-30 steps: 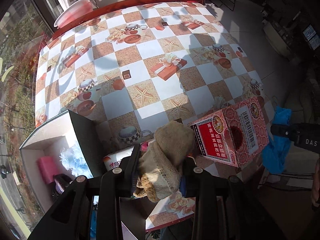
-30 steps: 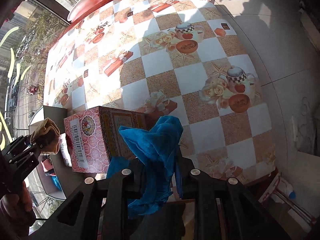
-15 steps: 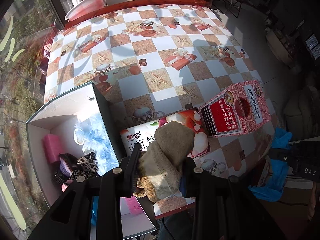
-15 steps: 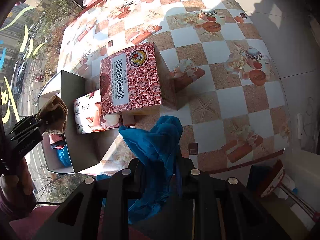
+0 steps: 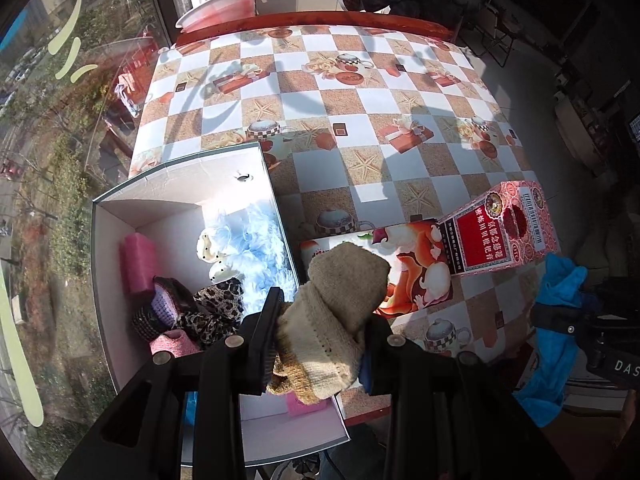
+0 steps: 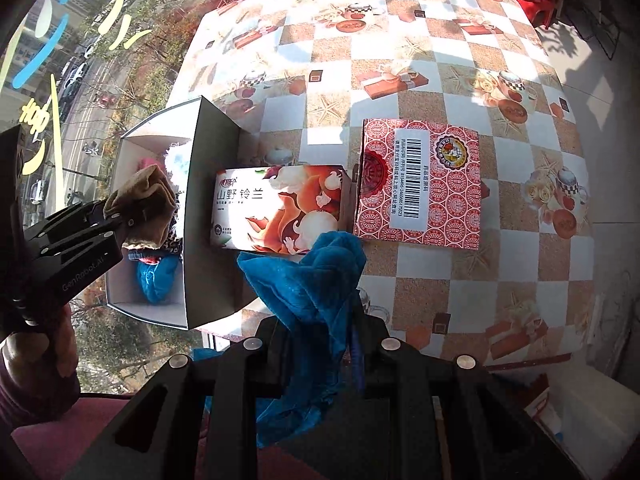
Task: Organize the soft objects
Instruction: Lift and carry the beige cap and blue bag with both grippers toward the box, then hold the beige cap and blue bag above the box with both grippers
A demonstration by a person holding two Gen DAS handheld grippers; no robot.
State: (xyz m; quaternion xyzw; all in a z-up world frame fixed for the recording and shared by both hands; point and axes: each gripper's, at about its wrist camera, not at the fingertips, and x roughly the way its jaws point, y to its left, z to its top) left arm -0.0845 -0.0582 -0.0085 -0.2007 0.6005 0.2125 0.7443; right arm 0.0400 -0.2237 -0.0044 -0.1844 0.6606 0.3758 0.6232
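My left gripper (image 5: 320, 316) is shut on a beige knitted sock (image 5: 336, 304) and holds it above the right wall of an open white box (image 5: 176, 184). The box holds a pink sponge (image 5: 138, 262), a fluffy blue toy (image 5: 260, 240) and leopard-print cloth (image 5: 212, 312). My right gripper (image 6: 320, 320) is shut on a blue cloth (image 6: 308, 280) above the table's near edge. In the right wrist view the left gripper (image 6: 120, 216) and its sock (image 6: 148, 200) hang over the box (image 6: 120, 272).
A flowered tissue box (image 6: 280, 208) lies right of the white box, and a red patterned carton (image 6: 416, 184) lies beside it. The checkered tablecloth (image 5: 320, 92) stretches behind. A pink basin (image 5: 216, 8) stands beyond the far edge. A window is on the left.
Both grippers have pulled back and shifted left, keeping their cloths. The left one with the sock now hangs over the white box; the box's inside has come into full view.
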